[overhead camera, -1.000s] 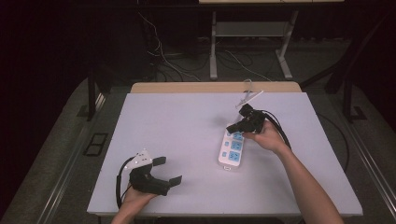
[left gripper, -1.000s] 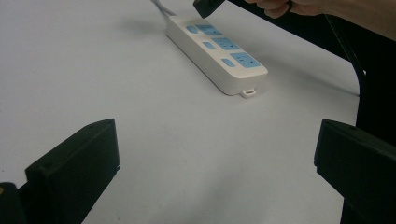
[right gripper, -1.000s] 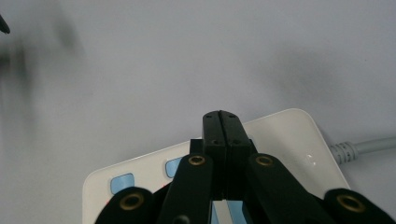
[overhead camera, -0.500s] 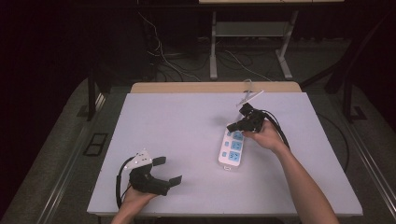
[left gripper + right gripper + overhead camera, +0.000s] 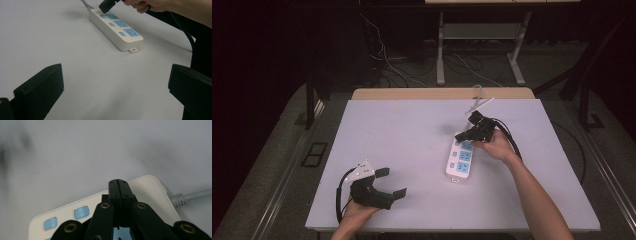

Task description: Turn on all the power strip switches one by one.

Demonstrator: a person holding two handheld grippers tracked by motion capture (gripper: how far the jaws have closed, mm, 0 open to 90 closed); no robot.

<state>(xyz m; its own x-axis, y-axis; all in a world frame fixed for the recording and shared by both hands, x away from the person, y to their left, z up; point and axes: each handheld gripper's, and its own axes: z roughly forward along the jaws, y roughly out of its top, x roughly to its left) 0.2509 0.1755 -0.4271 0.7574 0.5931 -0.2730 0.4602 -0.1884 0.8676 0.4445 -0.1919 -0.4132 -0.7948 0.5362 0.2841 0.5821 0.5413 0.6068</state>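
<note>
A white power strip [image 5: 460, 159] lay on the pale table [image 5: 412, 135], right of centre, its long axis running roughly toward and away from the person. Its body was a rounded white bar with light blue socket faces and small light blue buttons along the top; the left gripper view showed a small tab [image 5: 133, 49] at the nearer end. At the far end a pale grey cable [image 5: 192, 195] left through a ribbed collar. No brand, label or readable writing could be made out on it; a tiny red speck near one corner in the right gripper view was too small to identify.

The right gripper [image 5: 464, 134], held in the person's right hand [image 5: 495, 145], sat over the far end of the strip with its jaws pressed together and nothing between them. In the right gripper view its closed tip [image 5: 118, 185] pointed down at the strip's top near the cable end, and it looked to be touching or just above the surface, though the angle left that unclear.

The left gripper [image 5: 392, 182] rested near the table's front left, well apart from the strip, its jaws spread wide and empty, facing the strip across bare tabletop.
</note>
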